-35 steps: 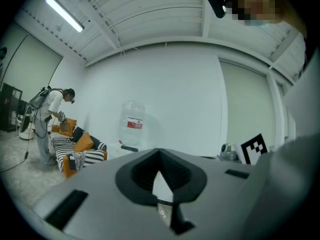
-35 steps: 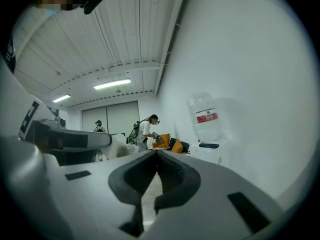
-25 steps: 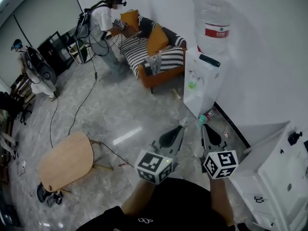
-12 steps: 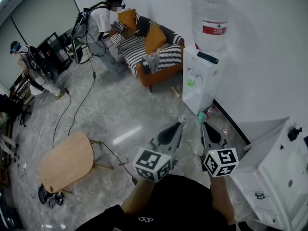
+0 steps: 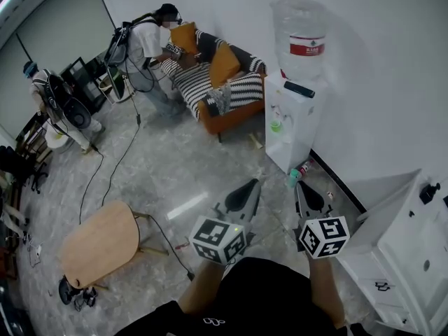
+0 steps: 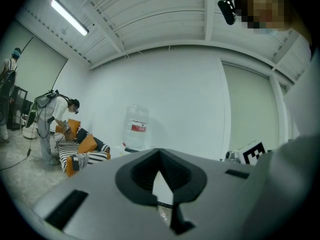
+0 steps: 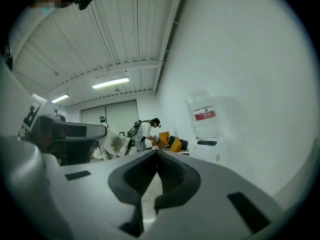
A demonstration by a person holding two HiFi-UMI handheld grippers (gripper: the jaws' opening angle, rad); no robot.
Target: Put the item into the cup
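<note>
I hold both grippers low in front of me, above the grey floor. In the head view my left gripper (image 5: 252, 183) and my right gripper (image 5: 299, 186) point towards a white water dispenser (image 5: 292, 128) by the wall. Both are shut with nothing between the jaws, as the left gripper view (image 6: 160, 152) and the right gripper view (image 7: 158, 154) also show. A small green cup-like thing (image 5: 277, 124) sits in the dispenser's tap recess. A dark flat object (image 5: 299, 89) lies on its top beside the water bottle (image 5: 302, 33). Small items (image 5: 294, 177), one teal, lie on the floor at its foot.
A striped orange sofa (image 5: 220, 82) stands at the far wall with a person (image 5: 145, 42) bent over it. Another person (image 5: 54, 98) stands far left. A round wooden table (image 5: 98, 242) is at lower left, a white cabinet (image 5: 395, 250) at right. Cables (image 5: 115, 163) trail on the floor.
The view has shifted slightly and the dispenser sits a little higher in frame. Both grippers have stayed shut and moved together. The person at far left has stepped to the right.
</note>
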